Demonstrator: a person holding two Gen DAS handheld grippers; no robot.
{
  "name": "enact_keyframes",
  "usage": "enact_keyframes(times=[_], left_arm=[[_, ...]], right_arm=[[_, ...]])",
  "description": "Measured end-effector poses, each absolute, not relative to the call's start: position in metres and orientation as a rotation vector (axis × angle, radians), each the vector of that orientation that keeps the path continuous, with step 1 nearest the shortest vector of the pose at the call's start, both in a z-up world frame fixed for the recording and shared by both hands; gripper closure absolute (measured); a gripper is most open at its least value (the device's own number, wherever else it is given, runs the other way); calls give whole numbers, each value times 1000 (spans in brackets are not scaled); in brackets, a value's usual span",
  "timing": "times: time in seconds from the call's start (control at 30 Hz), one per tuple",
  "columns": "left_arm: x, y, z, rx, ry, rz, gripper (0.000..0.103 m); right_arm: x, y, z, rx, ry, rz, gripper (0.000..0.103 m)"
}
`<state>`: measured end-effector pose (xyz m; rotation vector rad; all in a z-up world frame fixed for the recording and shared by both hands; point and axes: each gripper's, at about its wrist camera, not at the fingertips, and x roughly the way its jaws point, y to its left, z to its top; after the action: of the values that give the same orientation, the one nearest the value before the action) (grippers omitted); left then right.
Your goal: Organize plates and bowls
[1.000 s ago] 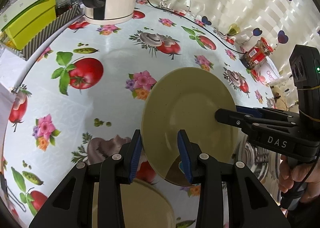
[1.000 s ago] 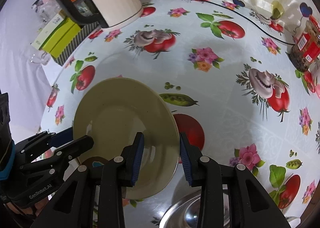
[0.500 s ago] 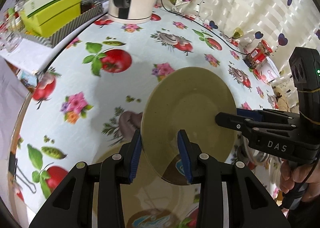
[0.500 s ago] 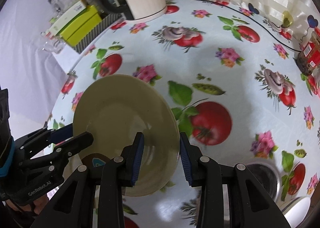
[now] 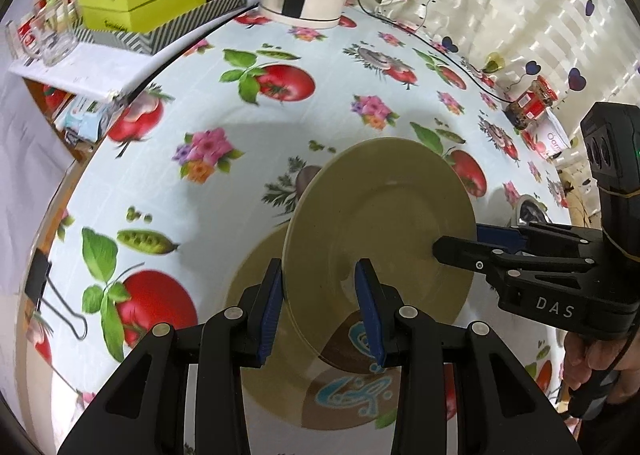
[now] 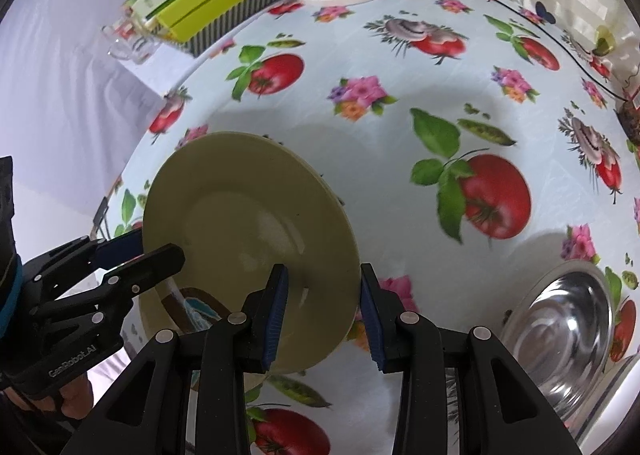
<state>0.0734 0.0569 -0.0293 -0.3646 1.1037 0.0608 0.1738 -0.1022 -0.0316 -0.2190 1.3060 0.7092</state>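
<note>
We carry the plain olive ceramic plate (image 5: 384, 223), left gripper (image 5: 320, 307) and right gripper (image 6: 324, 311) each clamping its rim; next, lower it onto the patterned olive plate (image 5: 360, 395) beneath (keep level).

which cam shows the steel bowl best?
Right wrist: the steel bowl sits large at lower right, its interior open to view. Left wrist shows only what may be a sliver of its rim behind the right gripper.
</note>
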Motion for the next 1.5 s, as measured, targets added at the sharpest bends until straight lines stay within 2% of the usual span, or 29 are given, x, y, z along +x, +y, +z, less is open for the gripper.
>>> enact_keyframes(times=[0.37, 1.07, 1.37, 1.4, 1.5], left_arm=[[51, 66, -41, -346, 1107, 108, 66], [36, 60, -42, -247, 1064, 153, 66], [34, 64, -47, -264, 1068, 161, 66], [34, 63, -47, -263, 1069, 162, 66], [32, 62, -47, -254, 1068, 162, 66]], right_arm=[[149, -86, -43, -246, 1308, 751, 68], [125, -75, -43, -356, 1193, 729, 68], [120, -87, -38, -316, 1139, 721, 68], [119, -88, -38, -316, 1137, 722, 68], [116, -87, -40, -323, 1136, 721, 80]])
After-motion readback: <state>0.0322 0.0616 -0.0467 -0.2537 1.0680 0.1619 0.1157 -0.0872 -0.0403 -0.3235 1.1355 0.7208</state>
